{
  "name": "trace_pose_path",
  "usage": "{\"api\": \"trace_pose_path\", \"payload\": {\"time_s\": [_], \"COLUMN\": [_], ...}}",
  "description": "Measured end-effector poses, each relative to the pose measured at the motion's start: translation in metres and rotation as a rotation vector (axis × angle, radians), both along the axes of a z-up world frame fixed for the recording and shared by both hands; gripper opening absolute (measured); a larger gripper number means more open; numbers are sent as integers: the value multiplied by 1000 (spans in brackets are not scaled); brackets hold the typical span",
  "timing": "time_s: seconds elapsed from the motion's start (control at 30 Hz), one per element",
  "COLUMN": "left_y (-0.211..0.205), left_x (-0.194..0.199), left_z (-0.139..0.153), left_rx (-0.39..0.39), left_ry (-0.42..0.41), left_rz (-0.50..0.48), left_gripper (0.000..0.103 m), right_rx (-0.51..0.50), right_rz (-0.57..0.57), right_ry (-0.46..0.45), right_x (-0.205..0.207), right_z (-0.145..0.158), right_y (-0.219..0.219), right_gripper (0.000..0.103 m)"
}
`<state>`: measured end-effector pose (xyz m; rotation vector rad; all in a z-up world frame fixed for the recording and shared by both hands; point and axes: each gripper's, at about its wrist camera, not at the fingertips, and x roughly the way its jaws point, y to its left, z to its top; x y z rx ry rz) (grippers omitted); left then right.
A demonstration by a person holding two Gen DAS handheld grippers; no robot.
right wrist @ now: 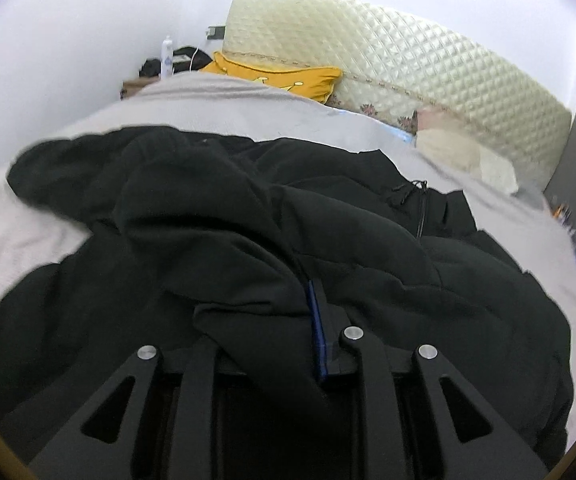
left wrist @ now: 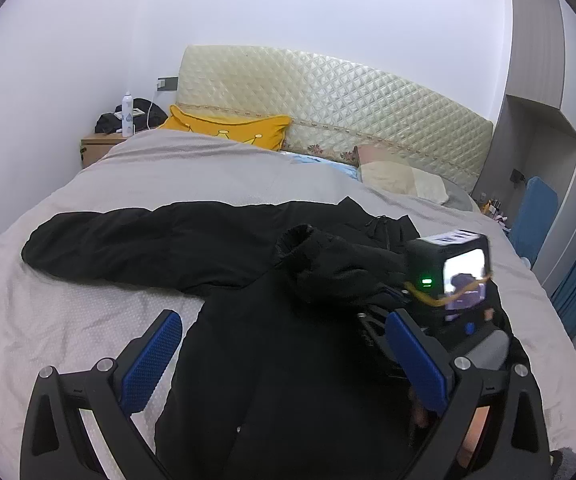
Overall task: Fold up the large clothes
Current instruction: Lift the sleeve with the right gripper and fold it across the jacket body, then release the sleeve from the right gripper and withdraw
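One sleeve [right wrist: 192, 208] is pinched in the closed right gripper [right wrist: 288, 320], the left gripper [left wrist: 280, 360] gapes empty; lay it flat across the black jacket [left wrist: 288, 380]

The jacket [left wrist: 248, 320] lies on the bed [left wrist: 68, 320], pillows [left wrist: 228, 130] behind it.

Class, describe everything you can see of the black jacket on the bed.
The black jacket is large, matte and padded-looking. It lies spread on the grey bedcover, one sleeve stretched out flat to the left. The other sleeve is lifted and draped across the body, its cuff open, pinched in the right gripper. A zip and drawcord show near the collar. The left gripper hovers open above the body, not gripping it.
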<state>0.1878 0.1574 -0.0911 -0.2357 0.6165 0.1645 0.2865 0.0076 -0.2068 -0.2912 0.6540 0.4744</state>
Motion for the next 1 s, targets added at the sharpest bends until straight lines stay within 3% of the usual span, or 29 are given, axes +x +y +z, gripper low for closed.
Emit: {"api": "trace_pose_path", "payload": {"time_s": [0.3,0.4,0.47,0.5,0.73,1.0], "left_y": [-6,-7,-6,-6,-12,-24], "left_x": [-10,-12,-12,-13,-22,-36], "left_z": [1,-3,-6,-6,-4,6], "left_rx": [-9,-11,-13,-11,0,12], "left_ry": [-5,6,25,29,2,-49], "left_rz": [-10,-11,-1,2,-23,-65], "left_gripper": [103,103,103,103,103,103], "right_rx": [7,-7,-1,-1,55,142], "right_rz": [21,23,40,46,33,-84], "right_ry": [61,85,86,71,67,-43], "right_x": [-19,-26,-35,-42,-63,-110], "right_z": [6,8,11,13,30,78], "right_y": [-18,-18,-19,-19,-47,-126], "right_gripper": [27,38,54,56,57,58]}}
